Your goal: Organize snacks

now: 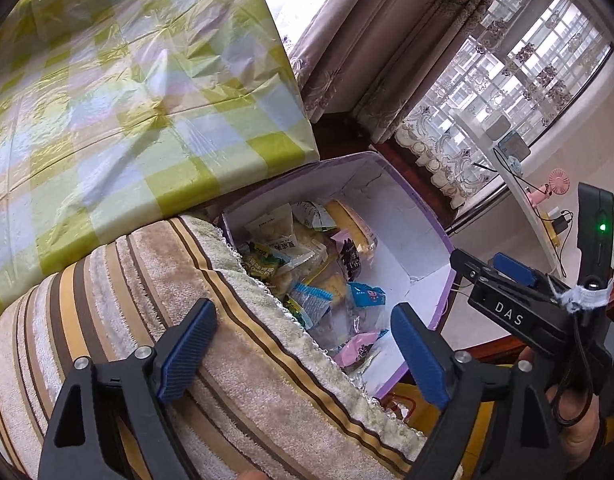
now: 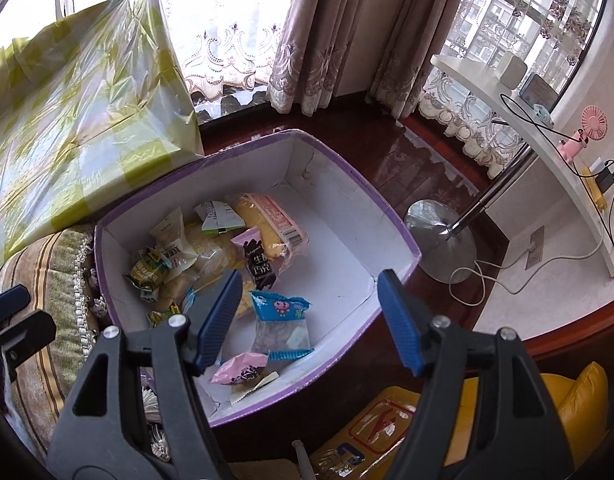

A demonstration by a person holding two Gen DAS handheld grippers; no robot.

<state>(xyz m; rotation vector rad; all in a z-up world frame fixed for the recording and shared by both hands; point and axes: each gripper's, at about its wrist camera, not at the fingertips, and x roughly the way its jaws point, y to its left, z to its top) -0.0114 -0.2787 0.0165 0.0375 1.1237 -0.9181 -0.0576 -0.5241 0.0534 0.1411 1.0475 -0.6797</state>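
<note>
Both my left gripper (image 1: 303,354) and right gripper (image 2: 309,322) gape empty. Snack packets (image 2: 281,312) lie along the box's (image 2: 387,224) left wall: light, crinkly, slippery; I'd pinch a crimped edge.

Both grippers are matt black plastic frames with triangular cut-outs, silver round-head screws at the pivots and ribbed blue pads on the fingertips. The left gripper (image 1: 303,350) shows these close up. The right gripper (image 2: 309,322) carries white "DAS" lettering, a green indicator light, a black cable and what looks like grey tape binding.
</note>
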